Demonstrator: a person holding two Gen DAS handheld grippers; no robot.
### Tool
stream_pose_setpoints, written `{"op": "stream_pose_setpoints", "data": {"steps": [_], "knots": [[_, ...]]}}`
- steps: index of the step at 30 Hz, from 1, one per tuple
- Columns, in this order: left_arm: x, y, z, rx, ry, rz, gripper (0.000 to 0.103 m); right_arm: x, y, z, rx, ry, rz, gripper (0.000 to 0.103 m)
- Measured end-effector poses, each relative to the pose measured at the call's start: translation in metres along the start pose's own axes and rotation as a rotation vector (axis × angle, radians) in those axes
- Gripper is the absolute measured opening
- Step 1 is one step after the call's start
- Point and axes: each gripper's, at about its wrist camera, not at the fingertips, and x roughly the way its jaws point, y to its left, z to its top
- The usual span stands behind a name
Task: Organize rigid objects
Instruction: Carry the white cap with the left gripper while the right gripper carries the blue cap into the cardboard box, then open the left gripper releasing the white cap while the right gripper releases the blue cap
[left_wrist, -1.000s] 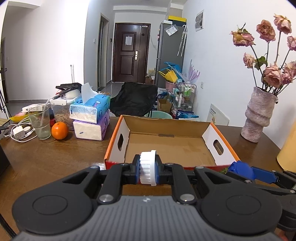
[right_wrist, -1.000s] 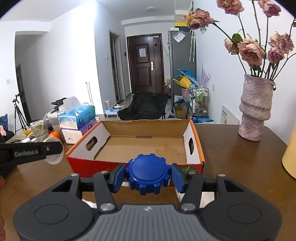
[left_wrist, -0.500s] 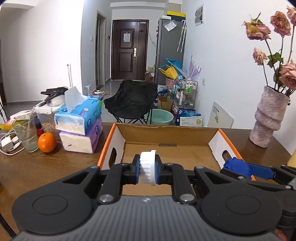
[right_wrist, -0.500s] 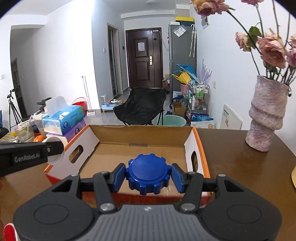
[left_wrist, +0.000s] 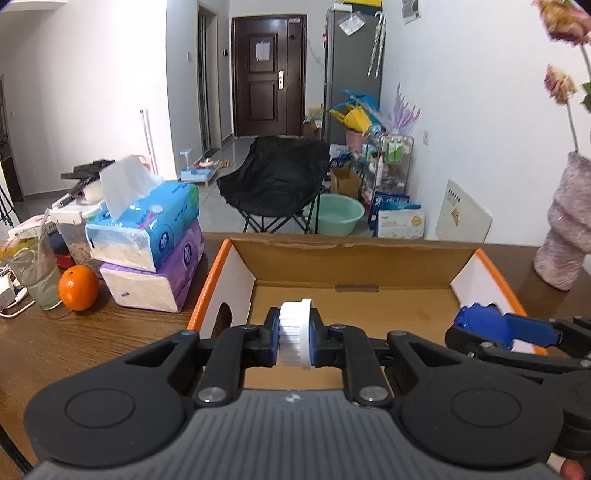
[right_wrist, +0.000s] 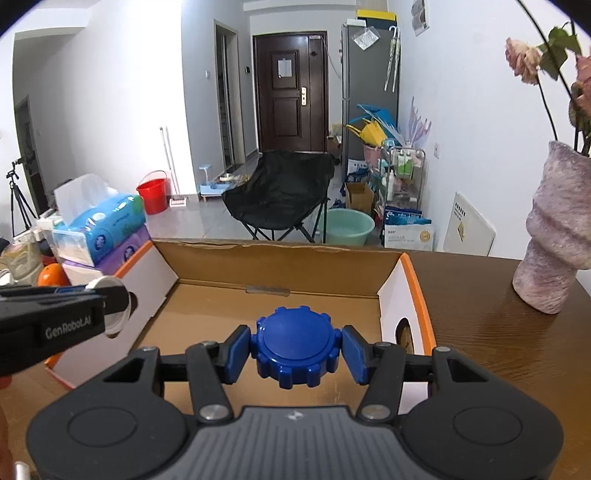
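An open cardboard box with orange rims and white end flaps lies on the wooden table; it also shows in the right wrist view. My left gripper is shut on a white ribbed cap, held edge-on over the box's near left part. My right gripper is shut on a blue notched cap, held flat over the box's near right part. The blue cap and right gripper also show at the right of the left wrist view.
Stacked tissue packs, an orange and a glass stand left of the box. A pink vase with dried flowers stands to the right. A black chair is beyond the table.
Both grippers have moved forward and up, from in front of the box's near wall to over its inside, each still holding its cap.
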Motion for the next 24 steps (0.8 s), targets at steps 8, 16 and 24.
{"op": "stream_pose_setpoints", "data": {"steps": [8, 16, 24], "knots": [[0.04, -0.001, -0.002, -0.006, 0.087, 0.059, 0.016, 0.035, 0.003, -0.003, 0.001, 0.065, -0.014, 0.053], [0.066, 0.003, -0.007, 0.012, 0.139, 0.105, 0.016, 0.057, 0.011, -0.007, -0.043, 0.09, -0.027, 0.053], [0.075, 0.004, -0.013, 0.037, 0.157, 0.131, 0.016, 0.067, 0.015, -0.011, -0.062, 0.102, -0.028, 0.053]]}}
